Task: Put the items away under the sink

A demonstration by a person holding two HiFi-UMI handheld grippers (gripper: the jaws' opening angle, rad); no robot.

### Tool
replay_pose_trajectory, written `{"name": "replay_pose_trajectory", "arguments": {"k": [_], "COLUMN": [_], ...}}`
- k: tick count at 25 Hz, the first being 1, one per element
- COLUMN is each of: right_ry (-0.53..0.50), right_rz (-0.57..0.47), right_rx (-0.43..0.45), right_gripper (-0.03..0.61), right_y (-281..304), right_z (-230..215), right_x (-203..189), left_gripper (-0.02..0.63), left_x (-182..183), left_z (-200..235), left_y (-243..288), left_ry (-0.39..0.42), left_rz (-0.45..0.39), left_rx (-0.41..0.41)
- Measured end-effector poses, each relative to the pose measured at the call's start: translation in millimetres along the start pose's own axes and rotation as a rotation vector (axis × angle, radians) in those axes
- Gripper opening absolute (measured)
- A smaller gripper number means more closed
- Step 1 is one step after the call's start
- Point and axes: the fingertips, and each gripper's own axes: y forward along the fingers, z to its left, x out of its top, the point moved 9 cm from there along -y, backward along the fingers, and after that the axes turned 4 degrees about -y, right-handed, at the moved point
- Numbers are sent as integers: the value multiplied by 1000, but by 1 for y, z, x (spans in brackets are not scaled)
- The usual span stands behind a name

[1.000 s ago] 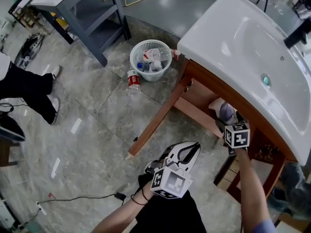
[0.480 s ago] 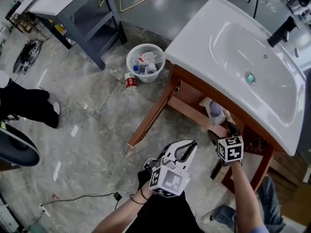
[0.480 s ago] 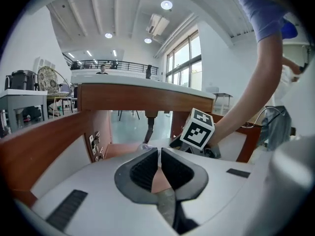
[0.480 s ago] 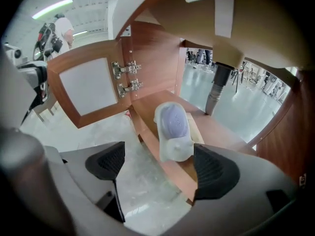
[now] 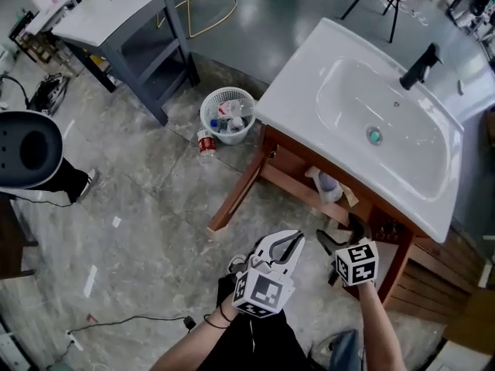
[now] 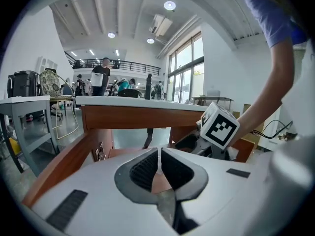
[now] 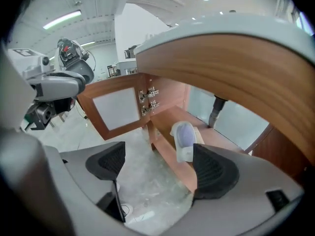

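Right gripper [image 7: 157, 167]: jaws wide apart, holding nothing. Left gripper [image 6: 159, 157]: jaws closed pad to pad, nothing between them. It is held low beside the right one, short of the cabinet.

The bottle [image 7: 184, 139] lies on its side on the shelf under the sink [image 5: 387, 107], ahead of the right gripper and closer to its right-hand jaw, clear of both pads. The open cabinet door [image 7: 115, 109] stands ahead and to the left of that gripper.

Handling assessment: I judge the bottle to be light plastic, white with a pale purple end. It looks fairly stiff but smooth, so liable to slip or roll. I would grip across the middle of the body, not the rounded end, with moderate pressure. I cannot tell how full it is.
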Motion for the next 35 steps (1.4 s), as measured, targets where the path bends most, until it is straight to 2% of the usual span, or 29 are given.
{"name": "replay_pose_trajectory", "arguments": {"k": [5, 12, 18, 22, 24, 26, 27, 31, 35], "right_ry": [-14, 37, 56, 23, 9, 23, 35, 70, 103], "right_rz": [-52, -140, -174, -183, -196, -221, -233, -271, -311], "right_rx": [19, 47, 60, 50, 24, -24, -40, -53, -84], "right_gripper": [440, 439, 436, 428, 395, 244, 195, 169, 126], "right_y": [-38, -95, -135, -157, -168, -180, -186, -209, -228], "right_z": [20, 47, 63, 65, 66, 67, 68, 75, 85], "right_x": [26, 66, 89, 107, 117, 127, 132, 149, 161], "left_gripper": [29, 29, 29, 29, 29, 29, 29, 29, 29], "left_x": [27, 65, 86, 100, 109, 120, 125, 148, 169], "left_z": [5, 10, 12, 10, 12, 15, 16, 18, 16], "left_y": [-19, -50, -75, -86, -91, -97, -100, -114, -131], "left_ry": [2, 27, -9, -20, -21, -20, -21, -19, 16], "left_rz": [-4, -17, -12, -10, -12, -19, -25, -41, -55], "left_rx": [18, 33, 59, 61, 63, 64, 64, 59, 43]}}
